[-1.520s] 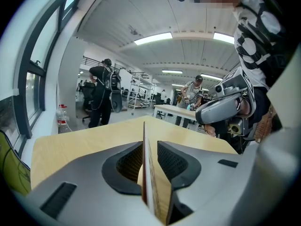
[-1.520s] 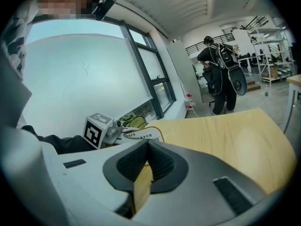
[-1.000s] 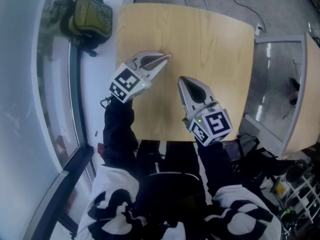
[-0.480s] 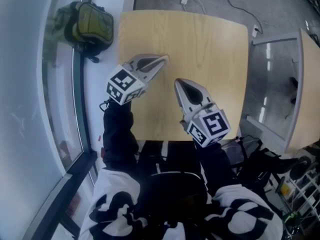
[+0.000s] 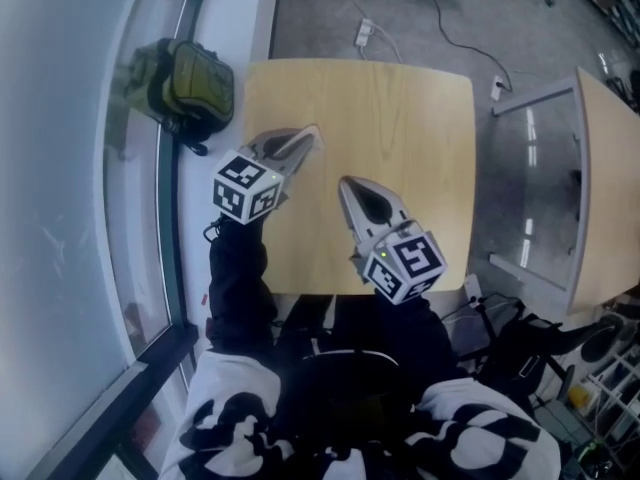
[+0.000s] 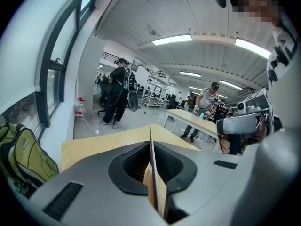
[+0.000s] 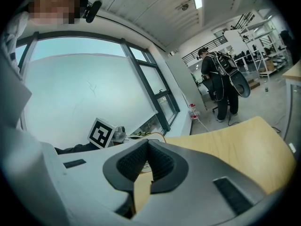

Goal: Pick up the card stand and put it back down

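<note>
Nothing readable; left claw (image 5: 311,131) and right claw (image 5: 344,182) bear only square markers (image 5: 245,190).

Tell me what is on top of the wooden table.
Only bare wood shows on the table. The left hand-held gripper and right hand-held gripper, both shut, hang over it and cover the patches beneath them.

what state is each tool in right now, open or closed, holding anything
left tool: closed, nothing between its jaws
right tool: closed, nothing between its jaws
</note>
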A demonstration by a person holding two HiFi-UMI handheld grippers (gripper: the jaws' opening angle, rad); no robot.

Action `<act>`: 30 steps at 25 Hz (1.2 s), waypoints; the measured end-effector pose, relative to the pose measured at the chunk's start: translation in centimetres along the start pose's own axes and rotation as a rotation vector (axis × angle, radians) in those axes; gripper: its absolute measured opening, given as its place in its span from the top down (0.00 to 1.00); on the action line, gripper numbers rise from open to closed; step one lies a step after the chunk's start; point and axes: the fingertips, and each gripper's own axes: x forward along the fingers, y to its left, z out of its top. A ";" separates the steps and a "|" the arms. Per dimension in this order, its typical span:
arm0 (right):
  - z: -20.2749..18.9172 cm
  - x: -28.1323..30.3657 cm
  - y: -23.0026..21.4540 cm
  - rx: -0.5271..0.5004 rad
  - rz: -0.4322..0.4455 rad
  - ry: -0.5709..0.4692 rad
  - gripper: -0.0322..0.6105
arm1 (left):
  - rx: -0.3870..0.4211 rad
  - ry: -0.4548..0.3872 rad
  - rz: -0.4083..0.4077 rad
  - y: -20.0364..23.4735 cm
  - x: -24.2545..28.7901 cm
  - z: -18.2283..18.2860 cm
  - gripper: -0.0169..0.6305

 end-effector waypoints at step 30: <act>4.3 -3.3 4.5 -0.118 -0.180 -0.046 0.93 | 0.018 -0.409 0.646 -2.3 -16.1 9.1 0.95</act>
